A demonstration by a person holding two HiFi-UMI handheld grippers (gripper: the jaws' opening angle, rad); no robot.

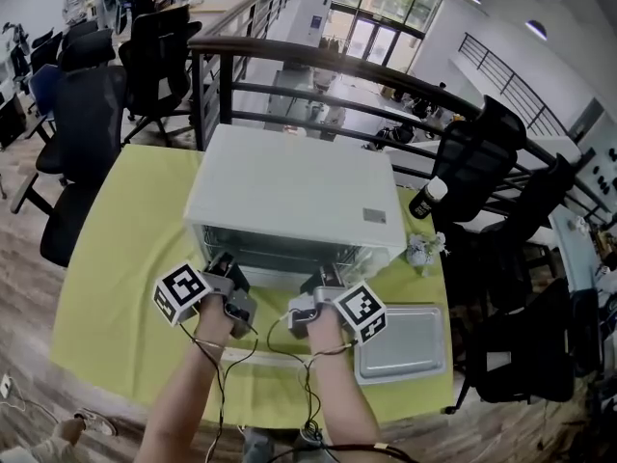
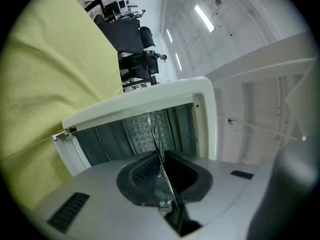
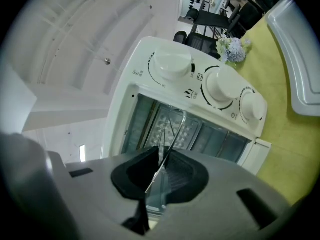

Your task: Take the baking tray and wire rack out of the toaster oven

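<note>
A white toaster oven point(image 1: 294, 189) stands on the yellow-green table point(image 1: 116, 287), its mouth open toward me. The wire rack point(image 1: 275, 256) lies level in that mouth. My left gripper point(image 1: 224, 264) is shut on the rack's front wire at the left, and my right gripper point(image 1: 323, 278) is shut on it at the right. In the left gripper view the thin rack wire point(image 2: 155, 129) runs between the dark pads point(image 2: 145, 174). The right gripper view shows the same wire point(image 3: 172, 129) pinched below the oven's knobs point(image 3: 172, 64). The grey baking tray point(image 1: 400, 342) rests on the table to the right of the oven.
A small flower pot point(image 1: 420, 250) and a black bottle with a white cap point(image 1: 427, 199) stand right of the oven. A dark railing point(image 1: 289, 56) runs behind the table, with black office chairs point(image 1: 87, 123) around it. Cables point(image 1: 308, 394) trail from the grippers.
</note>
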